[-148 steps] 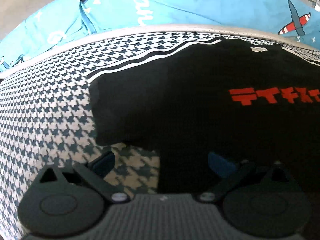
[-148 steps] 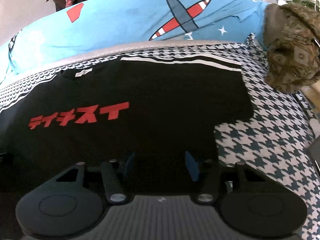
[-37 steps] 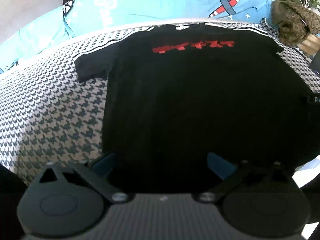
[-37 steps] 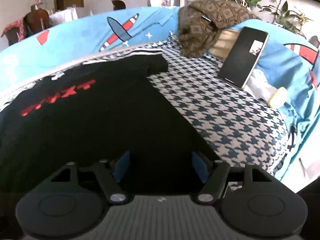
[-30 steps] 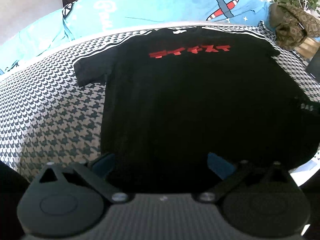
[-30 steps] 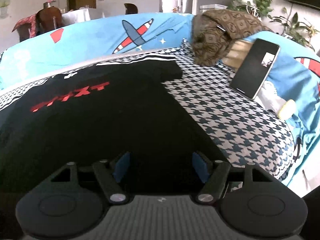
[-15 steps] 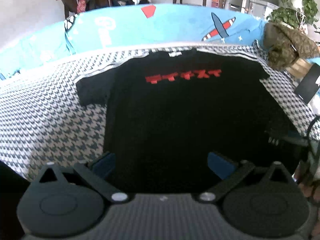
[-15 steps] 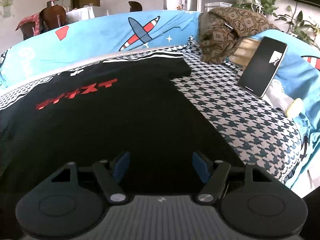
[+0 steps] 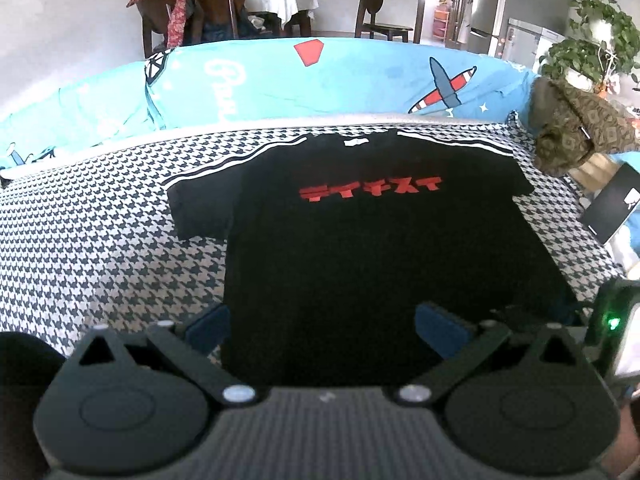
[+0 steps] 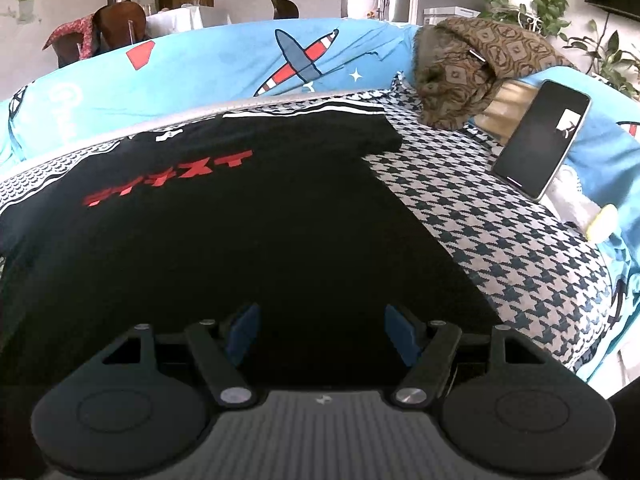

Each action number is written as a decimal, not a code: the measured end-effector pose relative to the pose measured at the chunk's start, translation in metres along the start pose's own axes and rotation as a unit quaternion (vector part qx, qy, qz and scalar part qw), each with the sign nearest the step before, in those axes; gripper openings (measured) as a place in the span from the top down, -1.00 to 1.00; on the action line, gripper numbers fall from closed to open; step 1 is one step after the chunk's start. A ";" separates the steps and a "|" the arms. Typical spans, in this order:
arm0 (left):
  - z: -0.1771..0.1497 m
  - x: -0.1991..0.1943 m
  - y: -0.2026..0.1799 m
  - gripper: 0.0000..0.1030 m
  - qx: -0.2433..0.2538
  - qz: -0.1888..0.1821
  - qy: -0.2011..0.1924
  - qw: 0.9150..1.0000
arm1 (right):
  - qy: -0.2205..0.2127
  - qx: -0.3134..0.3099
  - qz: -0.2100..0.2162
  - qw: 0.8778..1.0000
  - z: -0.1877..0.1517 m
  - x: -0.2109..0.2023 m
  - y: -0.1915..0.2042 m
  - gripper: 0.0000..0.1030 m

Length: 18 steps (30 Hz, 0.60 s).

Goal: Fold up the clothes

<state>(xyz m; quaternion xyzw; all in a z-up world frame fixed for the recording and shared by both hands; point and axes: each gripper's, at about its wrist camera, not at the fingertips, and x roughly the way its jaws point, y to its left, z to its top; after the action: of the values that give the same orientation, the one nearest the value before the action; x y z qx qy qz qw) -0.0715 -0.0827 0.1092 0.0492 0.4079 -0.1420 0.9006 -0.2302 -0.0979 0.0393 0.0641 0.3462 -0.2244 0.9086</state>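
Across the middle of both frames my shirt lies flat, face up, collar toward the top, sleeves spread: laid out that way, I judge, so the folds can start from clean edges. It is soft black cloth with a red print across the chest and no creases I can see. Under it is a houndstooth cover, woven-looking and matte, backed by a puffy blue cushion. At the right edge sit a brown patterned bundle and a glossy slab-like phone, well apart from the shirt. My left gripper and right gripper hang at the bottom over the hem, jaws spread wide, holding nothing.
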 end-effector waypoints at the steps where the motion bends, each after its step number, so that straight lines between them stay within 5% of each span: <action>1: 0.001 -0.001 0.000 -1.00 -0.001 -0.001 0.002 1.000 | 0.000 0.000 0.000 1.000 0.000 0.000 0.000 -0.33; 7: 0.002 -0.007 -0.006 -1.00 0.007 -0.007 0.013 1.000 | 0.000 0.000 0.000 1.000 0.000 0.000 0.002 -0.33; 18: -0.002 -0.026 -0.031 -1.00 0.054 0.015 -0.026 0.998 | 0.001 -0.004 0.001 1.000 -0.001 0.000 0.003 -0.33</action>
<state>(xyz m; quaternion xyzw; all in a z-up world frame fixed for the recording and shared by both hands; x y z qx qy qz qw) -0.0979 -0.1066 0.1281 0.1004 0.3753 -0.1520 0.9088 -0.2297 -0.0949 0.0389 0.0610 0.3475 -0.2222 0.9089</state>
